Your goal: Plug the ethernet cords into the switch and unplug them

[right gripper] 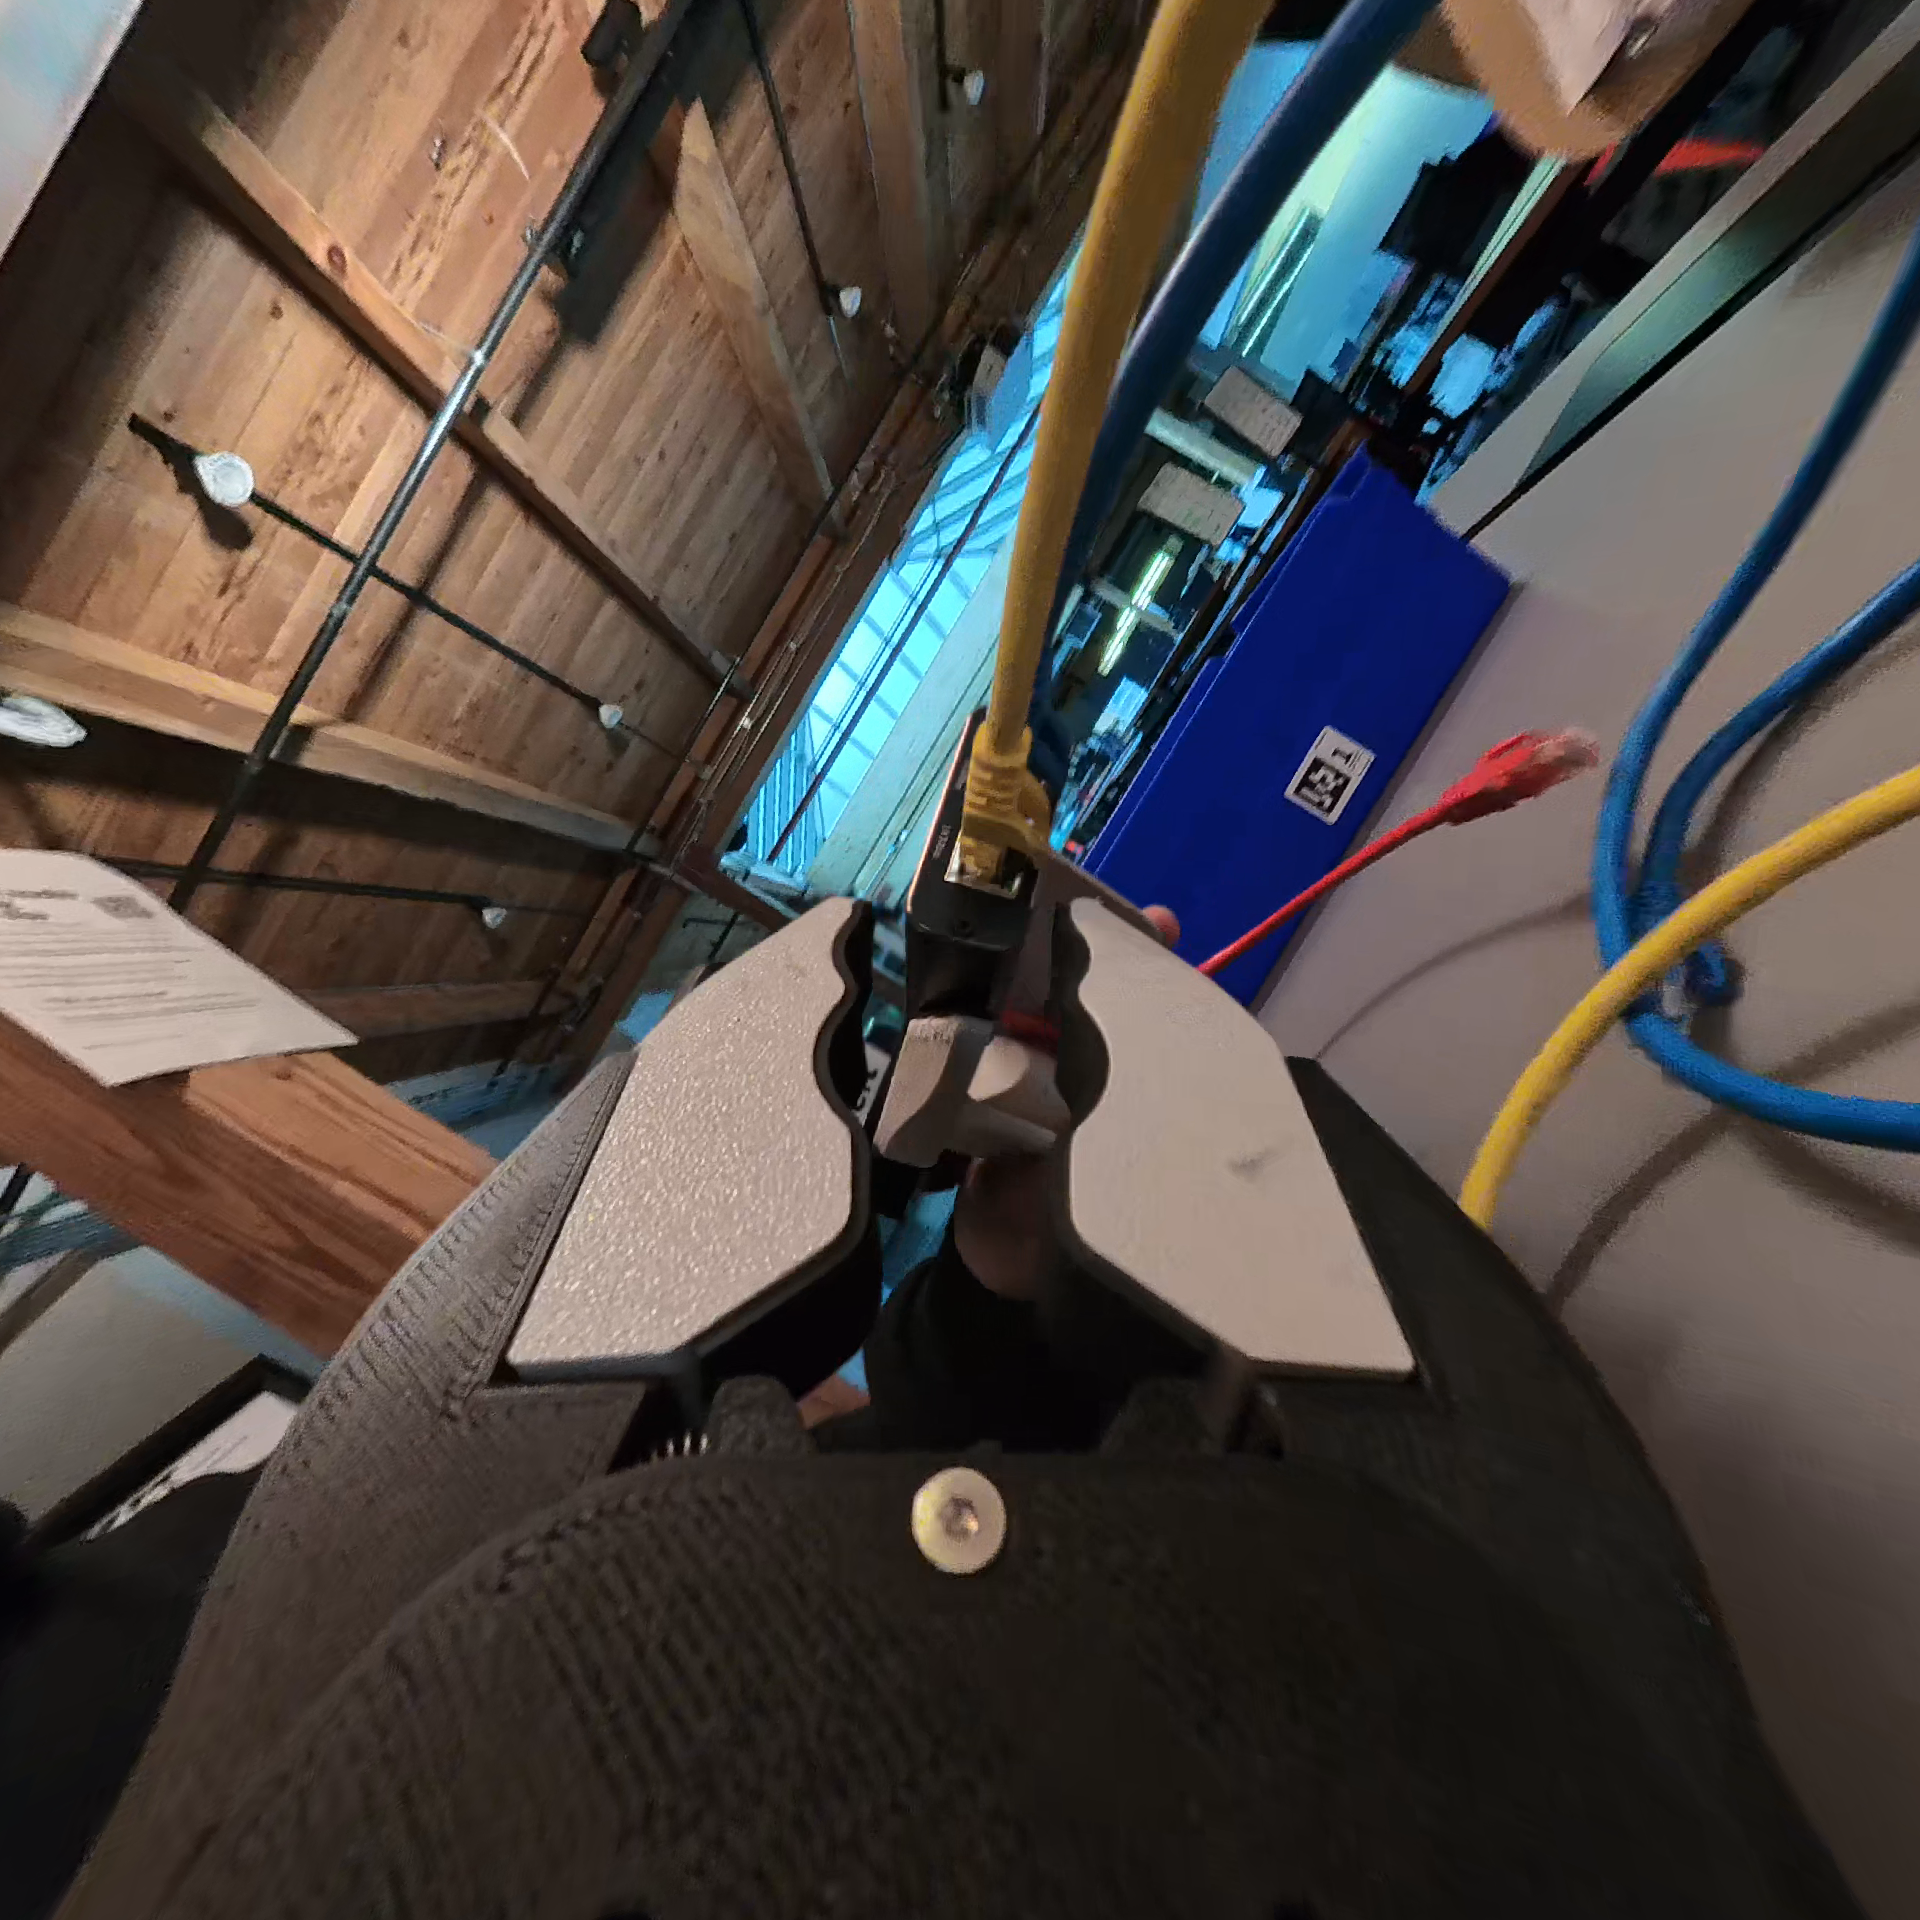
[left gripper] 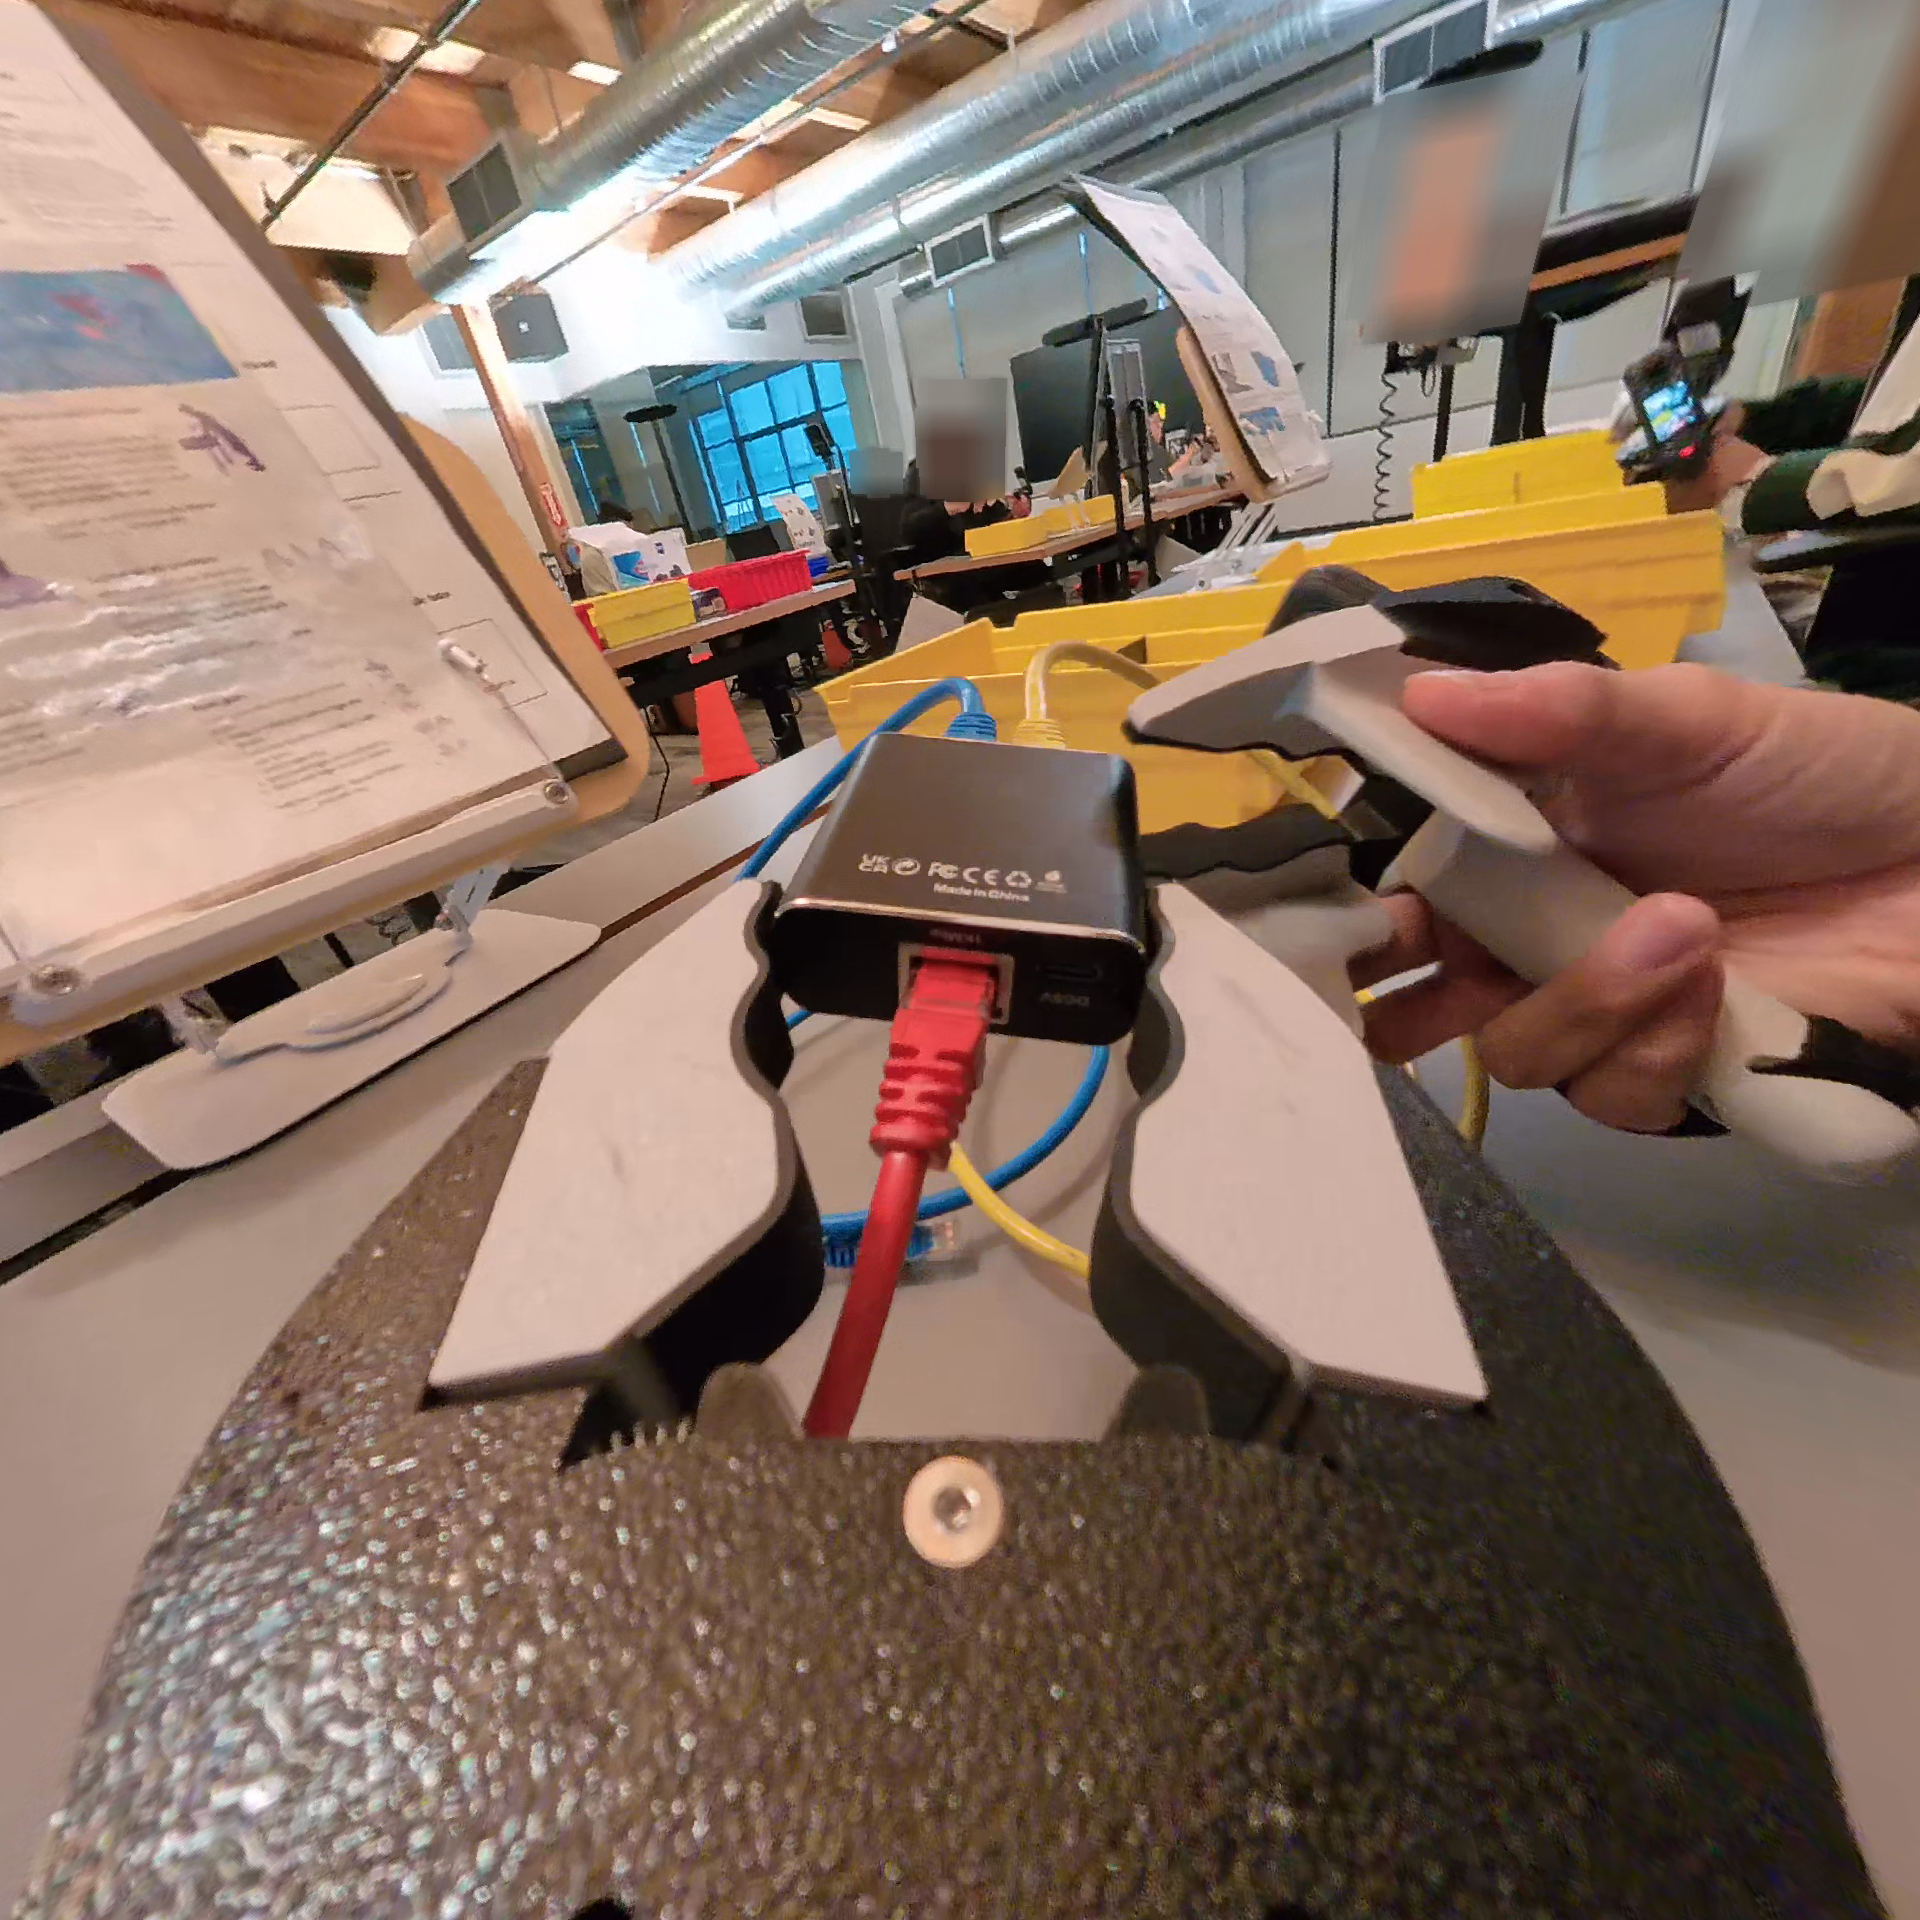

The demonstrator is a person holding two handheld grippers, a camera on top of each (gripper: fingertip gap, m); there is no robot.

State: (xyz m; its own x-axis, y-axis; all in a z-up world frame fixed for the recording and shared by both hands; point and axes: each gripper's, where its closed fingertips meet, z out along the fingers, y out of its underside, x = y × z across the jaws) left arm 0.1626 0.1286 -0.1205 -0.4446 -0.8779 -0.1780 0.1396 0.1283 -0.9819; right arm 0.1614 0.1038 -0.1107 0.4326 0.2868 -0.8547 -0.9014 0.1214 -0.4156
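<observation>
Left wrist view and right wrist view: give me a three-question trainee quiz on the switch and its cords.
1. True or false: the left gripper clamps the black switch.
2. Which cord sits in the port facing the left camera? A blue B red C yellow
3. Fill in: the right gripper is beside the ___ cord's plug at the switch's far end.

Key: 1 true; 2 B, the red cord; 3 yellow.
</observation>
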